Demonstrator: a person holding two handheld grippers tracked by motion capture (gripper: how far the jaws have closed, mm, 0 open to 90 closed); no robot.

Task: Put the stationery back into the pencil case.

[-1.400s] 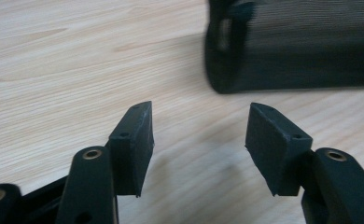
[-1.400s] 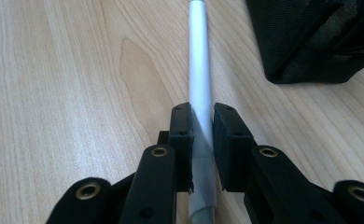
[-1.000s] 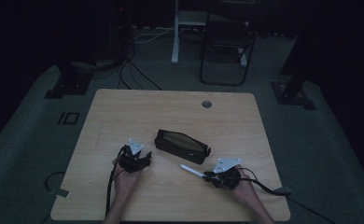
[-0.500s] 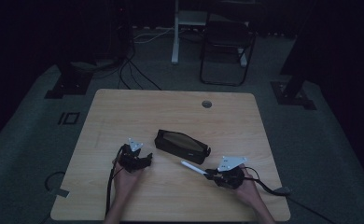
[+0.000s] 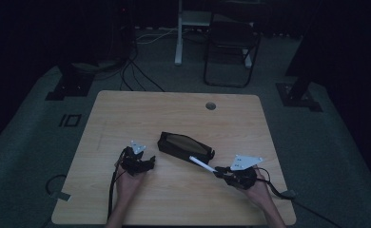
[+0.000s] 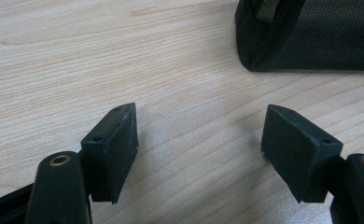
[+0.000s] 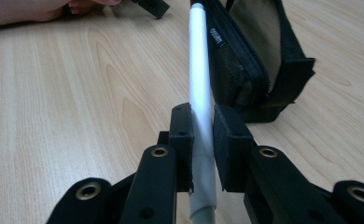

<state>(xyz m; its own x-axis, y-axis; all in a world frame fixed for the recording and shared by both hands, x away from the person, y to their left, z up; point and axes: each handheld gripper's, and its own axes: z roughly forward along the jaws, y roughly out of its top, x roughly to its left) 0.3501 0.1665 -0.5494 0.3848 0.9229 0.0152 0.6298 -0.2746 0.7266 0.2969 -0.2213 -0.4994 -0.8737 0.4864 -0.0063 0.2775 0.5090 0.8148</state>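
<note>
L gripper [image 5: 148, 161], high view: rests on table [image 5: 126, 109] at front-left, just L of black mesh pouch [image 5: 183, 146], not touching it. Left gripper view: jaws spread wide w/ bare wood between pads [image 6: 117, 149], nothing gripped; jaws have just been opening. Pouch corner sits ahead, upper R in that view, apart from pads.

Pouch: centre of table, lying diagonally, top open, tan lining visible.

White pen [image 5: 202, 165]: long axis diagonal, far tip at/over pouch's near-R end; can't tell if touching. Right gripper view: pen [image 7: 199, 93] runs straight out from between pads, tip up alongside zip edge of pouch [image 7: 259, 60].

R gripper [image 5: 220, 172], front-right of table: jaws clamped on pen's rear part, pads [image 7: 182, 140] pressing both sides. Person's hand [image 5: 259, 190] behind it.
</note>
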